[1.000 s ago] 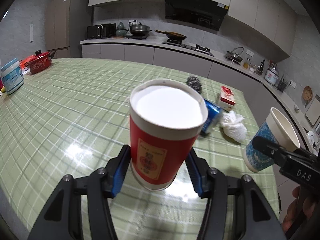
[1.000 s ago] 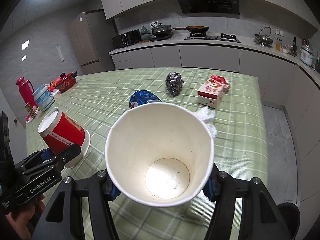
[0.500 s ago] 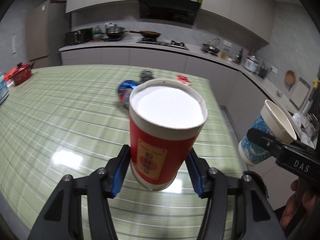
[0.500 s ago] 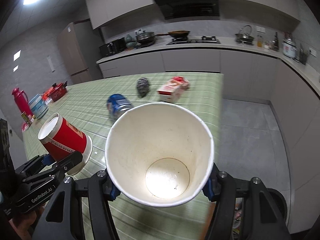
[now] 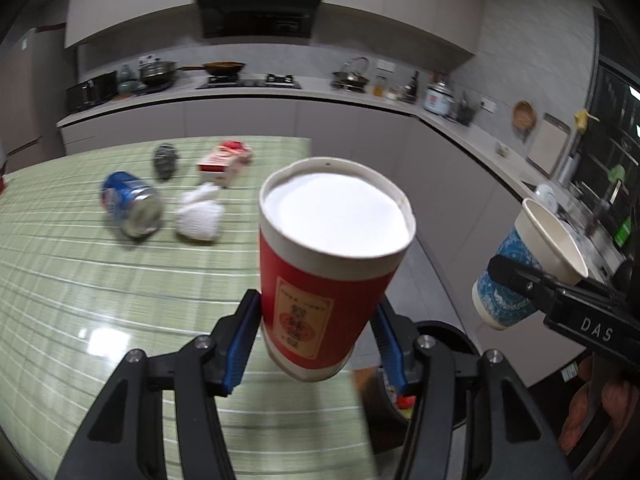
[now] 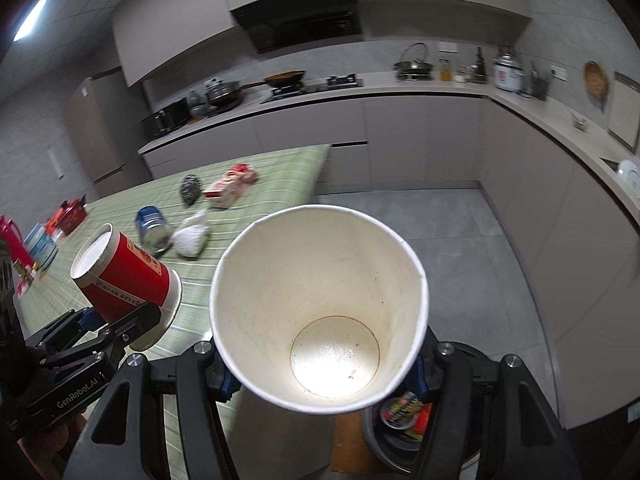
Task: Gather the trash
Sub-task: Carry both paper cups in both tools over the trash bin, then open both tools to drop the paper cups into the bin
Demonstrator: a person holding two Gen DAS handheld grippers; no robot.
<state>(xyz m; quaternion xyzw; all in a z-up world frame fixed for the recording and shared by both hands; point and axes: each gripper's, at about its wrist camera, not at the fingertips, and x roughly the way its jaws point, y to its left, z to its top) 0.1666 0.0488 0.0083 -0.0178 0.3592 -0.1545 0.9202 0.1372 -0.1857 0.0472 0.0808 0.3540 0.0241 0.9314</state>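
My left gripper [image 5: 316, 344] is shut on a red paper cup [image 5: 324, 284], held upside down over the table's right edge; it also shows in the right wrist view [image 6: 120, 280]. My right gripper [image 6: 320, 372] is shut on a blue-and-white paper cup [image 6: 320, 304], open end toward the camera, empty; it shows in the left wrist view [image 5: 528, 264] at the right. A black trash bin [image 6: 452, 440] with wrappers inside sits on the floor below both grippers, partly hidden.
On the green checked table [image 5: 60, 288] lie a blue can [image 5: 132, 204], a crumpled white tissue [image 5: 200, 218], a red-and-white carton [image 5: 224, 160] and a steel scourer [image 5: 166, 160]. Kitchen counters [image 6: 400, 92] run behind and to the right. Grey floor [image 6: 480, 248] lies right of the table.
Both grippers have swung right with their cups, from over the table to its right edge. The bin on the floor has come into view below them.
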